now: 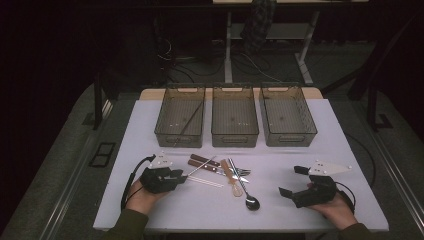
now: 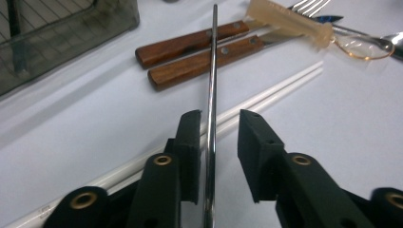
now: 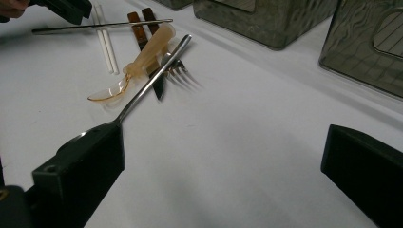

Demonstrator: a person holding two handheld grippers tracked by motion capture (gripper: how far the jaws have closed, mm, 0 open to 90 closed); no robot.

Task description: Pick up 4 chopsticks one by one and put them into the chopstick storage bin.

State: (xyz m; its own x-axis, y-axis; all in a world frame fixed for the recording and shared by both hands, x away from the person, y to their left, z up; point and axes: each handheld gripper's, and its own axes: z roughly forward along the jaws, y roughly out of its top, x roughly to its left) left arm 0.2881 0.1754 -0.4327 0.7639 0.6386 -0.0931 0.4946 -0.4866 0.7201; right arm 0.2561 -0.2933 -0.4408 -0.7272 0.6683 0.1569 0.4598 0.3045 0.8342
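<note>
A thin metal chopstick (image 2: 212, 71) runs between the jaws of my left gripper (image 2: 219, 118). It lies close against the left pad, with a gap to the right pad. In the high view this gripper (image 1: 184, 176) sits low at the left of a cutlery pile, the metal chopstick (image 1: 202, 166) pointing away from it. The pile holds two wooden-handled knives (image 2: 190, 45), a pair of white chopsticks (image 2: 275, 92), an amber plastic spoon (image 1: 230, 175), a fork (image 3: 183, 76) and a metal spoon (image 1: 247, 195). My right gripper (image 1: 291, 181) rests wide open with nothing between its jaws.
Three grey mesh bins stand in a row at the back of the white table (image 1: 310, 155): left bin (image 1: 179, 139) with a dark stick in it, middle bin (image 1: 234, 140), right bin (image 1: 288, 140). Cables trail from both grippers.
</note>
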